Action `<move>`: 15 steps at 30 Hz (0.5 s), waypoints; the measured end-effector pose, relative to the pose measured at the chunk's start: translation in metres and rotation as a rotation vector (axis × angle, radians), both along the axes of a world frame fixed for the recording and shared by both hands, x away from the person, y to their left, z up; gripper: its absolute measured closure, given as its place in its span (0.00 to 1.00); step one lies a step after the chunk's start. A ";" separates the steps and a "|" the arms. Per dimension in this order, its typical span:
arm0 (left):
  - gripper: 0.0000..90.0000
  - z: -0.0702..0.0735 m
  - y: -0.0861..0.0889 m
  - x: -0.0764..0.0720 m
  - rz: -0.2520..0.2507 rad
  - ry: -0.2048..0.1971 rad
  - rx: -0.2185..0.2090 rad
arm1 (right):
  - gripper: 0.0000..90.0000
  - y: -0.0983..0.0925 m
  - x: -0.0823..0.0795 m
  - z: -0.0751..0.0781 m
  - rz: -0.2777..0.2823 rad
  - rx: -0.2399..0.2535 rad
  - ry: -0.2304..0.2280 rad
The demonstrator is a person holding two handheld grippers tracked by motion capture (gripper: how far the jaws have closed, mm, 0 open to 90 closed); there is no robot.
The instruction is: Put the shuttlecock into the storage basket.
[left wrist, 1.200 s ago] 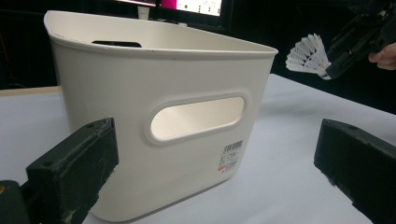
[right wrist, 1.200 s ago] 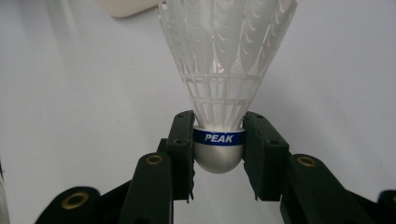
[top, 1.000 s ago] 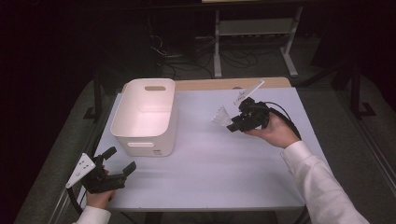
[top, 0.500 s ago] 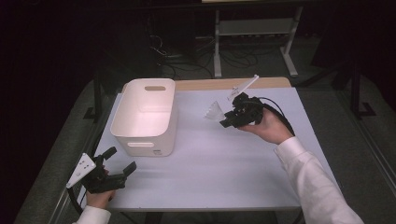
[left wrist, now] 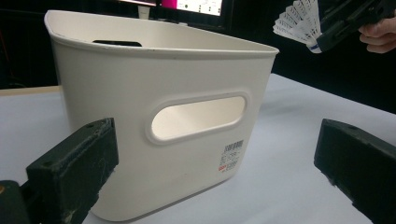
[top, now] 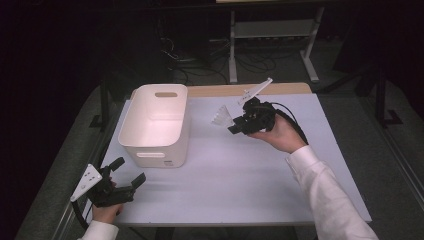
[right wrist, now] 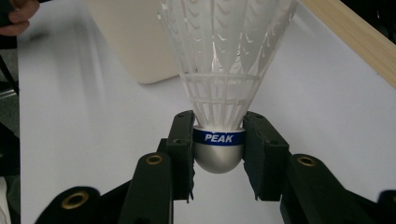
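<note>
A white plastic shuttlecock [right wrist: 224,70] with a silver cap and a blue band is pinched at its base by my right gripper [right wrist: 218,140], shut on it. In the high view that gripper [top: 239,125] hangs above the table right of the bin, the shuttlecock's skirt [top: 221,117] pointing left toward it. The shuttlecock [left wrist: 299,23] also appears at the top right of the left gripper view. A white bin [top: 177,135] with handle slots stands at the table's left; its inside looks bare. My left gripper [top: 127,172] rests open near the front left corner, its jaws facing the bin's near wall [left wrist: 140,130].
The white table top [top: 240,175] ends in a wooden strip [top: 220,90] at the back. A metal rack and cables [top: 270,35] stand on the dark floor behind. The person's white sleeve [top: 325,195] crosses the right side of the table.
My right gripper has carried the shuttlecock leftward toward the bin and slightly up. The left gripper has stayed still.
</note>
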State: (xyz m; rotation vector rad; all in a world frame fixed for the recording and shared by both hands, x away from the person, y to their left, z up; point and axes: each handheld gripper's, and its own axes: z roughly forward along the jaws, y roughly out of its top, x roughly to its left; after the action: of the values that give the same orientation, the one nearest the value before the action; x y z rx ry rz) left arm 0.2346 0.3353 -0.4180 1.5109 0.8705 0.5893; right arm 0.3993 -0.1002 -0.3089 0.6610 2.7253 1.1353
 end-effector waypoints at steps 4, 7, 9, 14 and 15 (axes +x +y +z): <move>0.00 0.000 0.000 0.000 0.002 0.003 0.000 | 0.71 0.004 0.001 0.002 0.001 0.014 -0.003; 0.00 0.000 0.000 -0.001 0.005 0.004 -0.002 | 0.71 0.007 0.002 0.004 0.008 0.038 -0.010; 0.00 0.000 0.000 -0.001 0.007 0.005 -0.003 | 0.71 0.009 0.002 0.006 0.013 0.052 -0.015; 0.00 0.000 0.001 -0.001 0.007 -0.001 0.001 | 0.71 0.015 0.003 0.008 0.016 0.074 -0.022; 0.00 0.000 0.001 -0.001 0.007 -0.002 -0.001 | 0.71 0.017 0.002 0.008 0.014 0.079 -0.017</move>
State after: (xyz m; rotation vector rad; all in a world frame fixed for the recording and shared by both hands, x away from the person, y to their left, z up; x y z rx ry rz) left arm 0.2341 0.3361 -0.4178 1.5067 0.8747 0.5962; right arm 0.4016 -0.0837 -0.3009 0.6405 2.6873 1.2510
